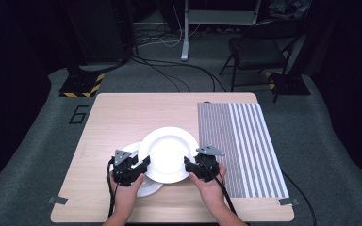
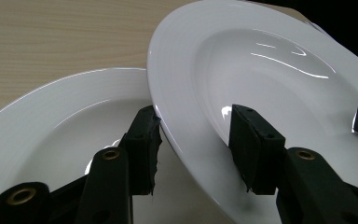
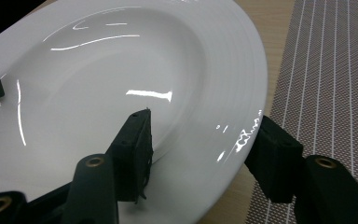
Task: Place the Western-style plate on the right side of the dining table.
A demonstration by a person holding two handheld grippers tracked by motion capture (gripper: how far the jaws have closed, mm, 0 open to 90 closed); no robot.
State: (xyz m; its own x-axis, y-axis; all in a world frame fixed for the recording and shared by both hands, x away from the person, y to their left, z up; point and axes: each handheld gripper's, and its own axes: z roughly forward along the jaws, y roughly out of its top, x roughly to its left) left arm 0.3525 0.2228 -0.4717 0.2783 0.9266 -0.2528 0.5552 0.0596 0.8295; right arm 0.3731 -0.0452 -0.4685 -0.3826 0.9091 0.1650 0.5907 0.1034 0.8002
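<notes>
A white deep plate (image 1: 167,153) is held between both grippers, partly over a second white plate (image 1: 133,149) that lies on the table. My left gripper (image 1: 143,163) is shut on the upper plate's left rim. In the left gripper view the upper plate (image 2: 270,74) has one jaw inside its bowl and the other under its rim, above the lower plate (image 2: 60,116). My right gripper (image 1: 187,164) is shut on the opposite rim. In the right gripper view one jaw presses the plate's (image 3: 121,70) inner slope and the other sits beneath the edge.
A striped grey placemat (image 1: 245,141) covers the right part of the wooden table (image 1: 122,113), close to the right gripper. Beyond the table stand a folding chair (image 1: 257,52), cables on the floor and a stand base with yellow-black tape (image 1: 81,85).
</notes>
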